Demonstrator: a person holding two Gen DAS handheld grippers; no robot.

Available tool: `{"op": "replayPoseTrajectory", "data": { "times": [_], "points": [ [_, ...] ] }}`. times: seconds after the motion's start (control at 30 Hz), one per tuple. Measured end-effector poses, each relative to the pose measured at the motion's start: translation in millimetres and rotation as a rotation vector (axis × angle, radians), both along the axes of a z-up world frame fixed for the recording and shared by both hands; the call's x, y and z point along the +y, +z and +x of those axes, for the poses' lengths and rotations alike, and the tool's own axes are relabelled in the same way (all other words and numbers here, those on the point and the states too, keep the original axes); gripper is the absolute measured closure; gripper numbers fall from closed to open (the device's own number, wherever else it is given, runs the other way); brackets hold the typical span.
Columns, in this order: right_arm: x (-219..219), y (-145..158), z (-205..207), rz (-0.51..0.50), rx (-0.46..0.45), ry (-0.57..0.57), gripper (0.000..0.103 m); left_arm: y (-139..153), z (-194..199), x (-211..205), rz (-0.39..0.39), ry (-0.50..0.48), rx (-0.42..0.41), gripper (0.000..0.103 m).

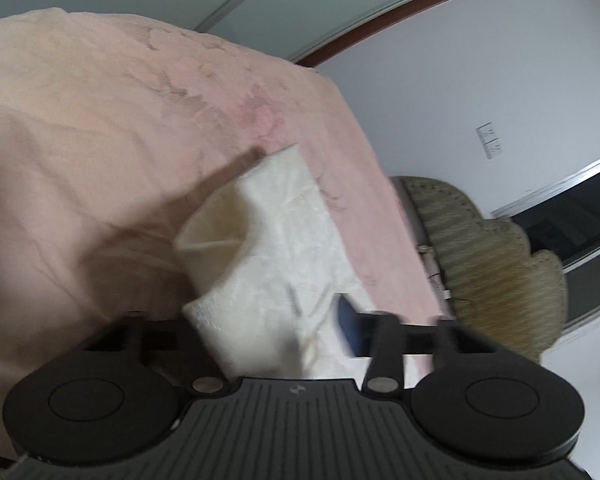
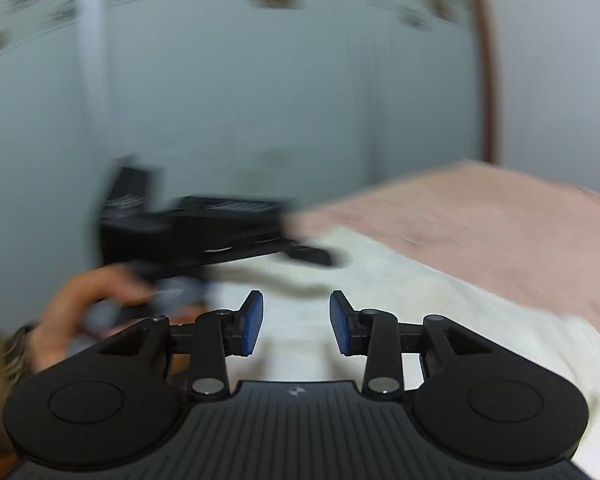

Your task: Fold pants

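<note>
The pants (image 1: pixel 284 240) are cream-white textured cloth lying on a pink bedspread (image 1: pixel 100 140). In the left wrist view a leg end with its round opening is lifted up in front of the camera. My left gripper (image 1: pixel 296 328) is shut on this cloth; only the right blue pad (image 1: pixel 346 322) shows, the other is hidden by cloth. In the right wrist view my right gripper (image 2: pixel 296 322) is open and empty, just above the spread pants (image 2: pixel 380 312). The left gripper (image 2: pixel 204 232) shows blurred ahead of it, held by a hand (image 2: pixel 72 312).
A woven wicker chair (image 1: pixel 488 264) stands beyond the bed's right edge, below a window (image 1: pixel 572 224). A pale wardrobe door (image 2: pixel 260 100) stands behind the bed (image 2: pixel 480 232). Both views are motion-blurred.
</note>
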State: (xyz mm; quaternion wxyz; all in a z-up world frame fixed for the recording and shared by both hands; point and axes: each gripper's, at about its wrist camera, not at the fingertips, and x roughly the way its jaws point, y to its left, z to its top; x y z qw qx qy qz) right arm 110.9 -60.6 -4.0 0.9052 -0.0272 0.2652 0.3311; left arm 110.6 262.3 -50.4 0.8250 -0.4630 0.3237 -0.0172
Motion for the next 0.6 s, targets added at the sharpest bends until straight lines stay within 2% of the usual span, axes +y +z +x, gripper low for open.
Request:
{"op": "replayPoseTrajectory", "data": {
  "times": [0.03,0.1,0.17,0.27,0.37,0.43,0.5,0.6],
  "points": [
    [3,-10,12,-0.064,0.044,-0.033,0.067,-1,-1,1,0.012,0.004,0.011,0.079],
    [11,-30,25,-0.143,0.095,-0.02,0.065,-2,-2,2,0.047,0.003,0.016,0.089],
    [15,-34,21,-0.147,0.078,-0.028,0.063,4,-5,-2,0.097,0.003,-0.008,0.091],
    [9,-25,16,-0.074,0.062,-0.015,0.064,30,-12,-24,0.25,-0.012,-0.084,0.091],
    [-6,-14,27,-0.037,0.021,-0.096,0.062,66,-23,-56,0.407,-0.047,-0.193,0.091],
    [-11,-9,34,-0.051,-0.01,-0.166,0.052,90,-35,-83,0.494,-0.083,-0.278,0.091],
    [-16,-4,36,-0.029,-0.006,-0.167,0.051,108,-45,-108,0.554,-0.122,-0.346,0.091],
    [-37,5,28,0.074,-0.015,-0.153,0.051,123,-58,-145,0.607,-0.174,-0.415,0.091]
  ]
}}
